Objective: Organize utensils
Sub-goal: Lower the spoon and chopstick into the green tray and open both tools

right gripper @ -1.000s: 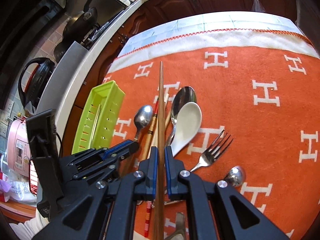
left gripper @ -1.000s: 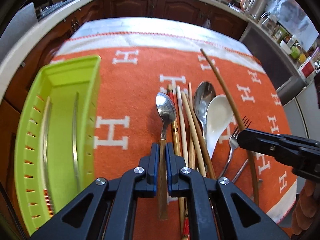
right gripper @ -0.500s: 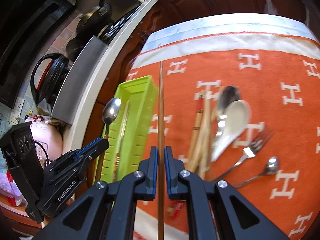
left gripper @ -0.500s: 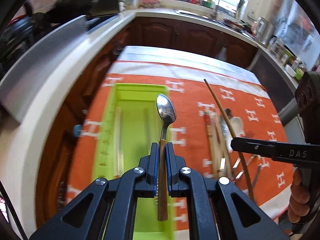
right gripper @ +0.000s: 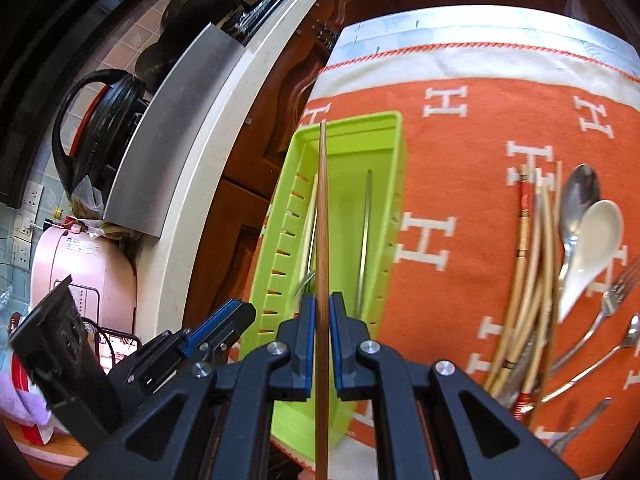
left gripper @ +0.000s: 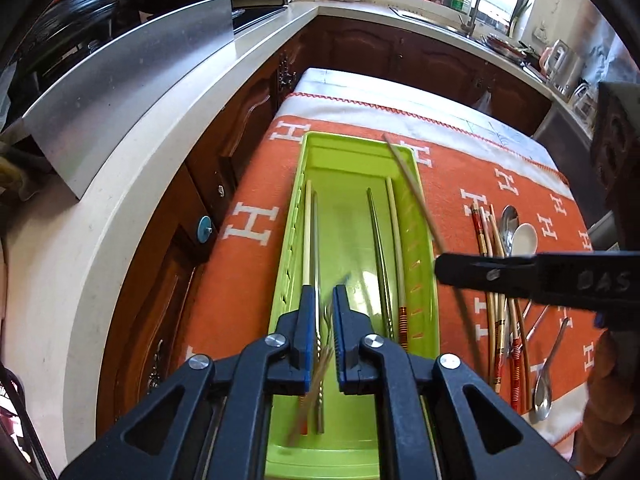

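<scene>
My left gripper (left gripper: 321,320) is open over the green utensil tray (left gripper: 362,152). The wood-handled spoon (left gripper: 316,376) is a blur dropping out from between its jaws into the tray. Several chopsticks (left gripper: 376,248) lie inside the tray. My right gripper (right gripper: 320,332) is shut on a long brown chopstick (right gripper: 323,208), held above the tray (right gripper: 384,128); it also shows in the left wrist view (left gripper: 412,188). A pile of chopsticks (right gripper: 532,280), a metal spoon (right gripper: 580,196), a white ceramic spoon (right gripper: 592,244) and a fork (right gripper: 612,300) lie on the orange cloth at the right.
The orange cloth with white H marks (left gripper: 248,220) covers the table. A white counter (left gripper: 132,176) with a steel panel (left gripper: 120,84) runs along the left. A pink appliance (right gripper: 80,272) and a black pot (right gripper: 104,116) stand beyond the counter.
My left gripper carried the spoon from the pile to over the tray, then opened and let it go. My right gripper moved left with the brown chopstick to above the tray.
</scene>
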Demonstrator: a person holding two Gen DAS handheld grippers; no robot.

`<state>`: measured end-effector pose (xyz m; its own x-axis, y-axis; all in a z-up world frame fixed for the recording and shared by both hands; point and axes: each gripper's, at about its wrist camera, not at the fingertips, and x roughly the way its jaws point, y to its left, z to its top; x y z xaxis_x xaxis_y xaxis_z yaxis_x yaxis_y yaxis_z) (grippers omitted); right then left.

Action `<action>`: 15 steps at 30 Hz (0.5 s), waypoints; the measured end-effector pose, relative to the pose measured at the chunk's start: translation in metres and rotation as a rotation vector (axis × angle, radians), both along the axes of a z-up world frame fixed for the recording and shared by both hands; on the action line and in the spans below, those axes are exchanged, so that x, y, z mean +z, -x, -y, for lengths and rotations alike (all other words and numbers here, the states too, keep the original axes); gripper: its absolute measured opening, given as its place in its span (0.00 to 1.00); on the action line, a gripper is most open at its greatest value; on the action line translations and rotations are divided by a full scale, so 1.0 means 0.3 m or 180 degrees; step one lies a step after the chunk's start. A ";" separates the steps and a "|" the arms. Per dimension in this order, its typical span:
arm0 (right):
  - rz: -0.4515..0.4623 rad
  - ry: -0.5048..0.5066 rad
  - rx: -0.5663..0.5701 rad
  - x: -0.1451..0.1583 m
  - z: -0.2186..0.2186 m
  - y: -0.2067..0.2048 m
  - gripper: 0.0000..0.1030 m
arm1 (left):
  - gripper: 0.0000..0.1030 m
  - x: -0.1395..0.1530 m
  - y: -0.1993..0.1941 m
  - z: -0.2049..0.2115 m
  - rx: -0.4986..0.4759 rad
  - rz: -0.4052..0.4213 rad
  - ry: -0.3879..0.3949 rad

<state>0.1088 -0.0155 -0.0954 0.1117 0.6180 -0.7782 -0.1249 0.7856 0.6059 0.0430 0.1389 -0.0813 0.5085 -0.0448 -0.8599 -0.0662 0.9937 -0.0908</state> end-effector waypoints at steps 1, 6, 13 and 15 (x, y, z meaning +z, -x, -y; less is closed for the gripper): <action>-0.0023 0.0013 0.0006 -0.006 -0.010 0.000 0.07 | 0.11 0.005 0.003 -0.004 0.0009 0.0016 0.0005; -0.0117 0.0073 -0.0023 -0.031 -0.024 -0.001 0.08 | 0.20 0.021 0.018 -0.021 0.0042 0.0051 -0.0039; -0.0133 0.0129 -0.0016 -0.037 -0.007 0.007 0.08 | 0.29 0.026 0.020 -0.023 0.0063 0.0047 -0.0069; -0.0092 0.0192 0.0007 -0.032 0.000 0.012 0.08 | 0.31 0.027 0.020 -0.021 0.0059 0.0050 -0.0074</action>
